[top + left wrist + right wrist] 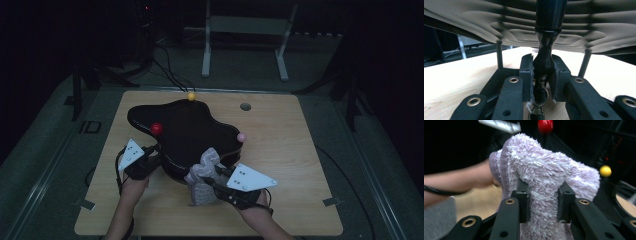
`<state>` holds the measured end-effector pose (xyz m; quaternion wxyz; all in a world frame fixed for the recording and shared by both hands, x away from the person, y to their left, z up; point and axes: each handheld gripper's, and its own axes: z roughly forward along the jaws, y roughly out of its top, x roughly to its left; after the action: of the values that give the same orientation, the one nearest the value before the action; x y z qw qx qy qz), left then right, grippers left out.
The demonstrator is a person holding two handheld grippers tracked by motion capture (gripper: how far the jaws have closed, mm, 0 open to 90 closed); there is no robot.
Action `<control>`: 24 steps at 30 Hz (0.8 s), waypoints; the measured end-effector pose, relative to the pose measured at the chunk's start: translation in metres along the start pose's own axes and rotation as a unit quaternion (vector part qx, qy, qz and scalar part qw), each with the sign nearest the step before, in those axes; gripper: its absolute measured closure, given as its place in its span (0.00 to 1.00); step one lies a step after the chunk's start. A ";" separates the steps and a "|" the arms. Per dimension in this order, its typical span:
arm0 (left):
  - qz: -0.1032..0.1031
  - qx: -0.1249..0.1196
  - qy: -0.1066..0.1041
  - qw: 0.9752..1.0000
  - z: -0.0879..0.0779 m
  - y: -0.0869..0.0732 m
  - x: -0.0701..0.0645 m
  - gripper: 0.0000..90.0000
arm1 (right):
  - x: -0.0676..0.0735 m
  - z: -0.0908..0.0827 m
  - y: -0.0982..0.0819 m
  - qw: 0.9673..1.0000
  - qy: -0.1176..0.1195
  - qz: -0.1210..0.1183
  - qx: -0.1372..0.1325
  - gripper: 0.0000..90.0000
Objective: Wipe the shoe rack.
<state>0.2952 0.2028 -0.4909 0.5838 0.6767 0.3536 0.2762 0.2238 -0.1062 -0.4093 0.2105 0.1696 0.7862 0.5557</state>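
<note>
While the right gripper [216, 181] clamps a fluffy lilac sock [544, 182] between its jaws, the left gripper [156, 156] is closed on a glossy black post [543, 62] under the dark tray [185, 132], steadying it. The sock hangs at the tray's near edge, bunched and roughly upright, its upper end against the rim and its lower end drooping toward the table [290, 165]. From the right gripper the tray lies ahead and a little left, so the coming move looks like a short carry forward and up over the rim; the right hand [257, 212] is plainly the nearer one to the sock, and the left hand [131, 187] sits at the tray's near-left corner.

The tray is a wavy, blob-shaped black platform raised on thin legs [499, 56], its ribbed underside seen from the left gripper view. Small balls stand on it: red [156, 128], yellow [191, 95] at the far edge, pink [242, 136] at the right.

The table is pale wood with a round grommet [245, 106] near the far side. Beyond it the room is dark, with a white frame [245, 40] on a grey floor.
</note>
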 end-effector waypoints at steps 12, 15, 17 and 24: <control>0.000 -0.001 -0.004 1.000 0.001 0.000 0.001 0.83 | 0.004 0.000 0.017 1.000 0.022 -0.001 -0.020 0.77; 0.001 0.001 -0.003 1.000 0.000 0.000 0.000 0.83 | 0.011 0.005 0.029 0.999 0.033 -0.015 -0.026 0.76; -0.001 -0.001 -0.003 1.000 0.000 0.000 0.000 0.83 | 0.013 0.011 0.035 0.998 0.045 -0.013 -0.029 0.76; 0.001 0.001 -0.007 1.000 0.000 0.000 0.001 0.83 | 0.014 0.033 0.037 0.999 0.034 -0.019 -0.017 0.74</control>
<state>0.2960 0.2032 -0.4909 0.5849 0.6798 0.3492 0.2718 0.2296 -0.0607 -0.3860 0.1966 0.1319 0.7866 0.5703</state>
